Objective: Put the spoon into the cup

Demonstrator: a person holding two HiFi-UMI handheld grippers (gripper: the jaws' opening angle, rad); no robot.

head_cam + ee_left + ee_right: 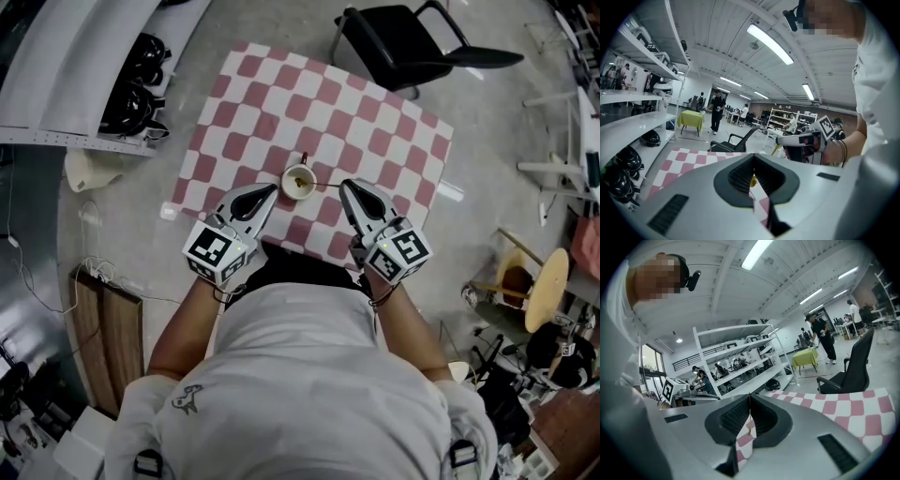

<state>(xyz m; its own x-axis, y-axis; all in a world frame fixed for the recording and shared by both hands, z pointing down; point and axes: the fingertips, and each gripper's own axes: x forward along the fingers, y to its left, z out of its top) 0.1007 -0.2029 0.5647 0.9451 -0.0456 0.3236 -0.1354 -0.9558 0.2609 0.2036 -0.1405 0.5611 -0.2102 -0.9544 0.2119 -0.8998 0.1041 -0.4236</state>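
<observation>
Presently, left gripper [273,189]: jaws together, empty.
Right gripper [345,186]: same, nothing held.
Spoon [327,185]: seemingly the thin handle beside the cup [285,181]; likely light, stiff, slippery; grip mid-handle.

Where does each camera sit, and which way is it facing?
Head view: on the head, steeply down at checkered table, cup, left gripper, right gripper, torso, arms.
Left gripper view: on that gripper, across the table; own shut jaws.
Right gripper view: likewise, toward shelves and black chair; own shut jaws.
Shared: table, black chair.
</observation>
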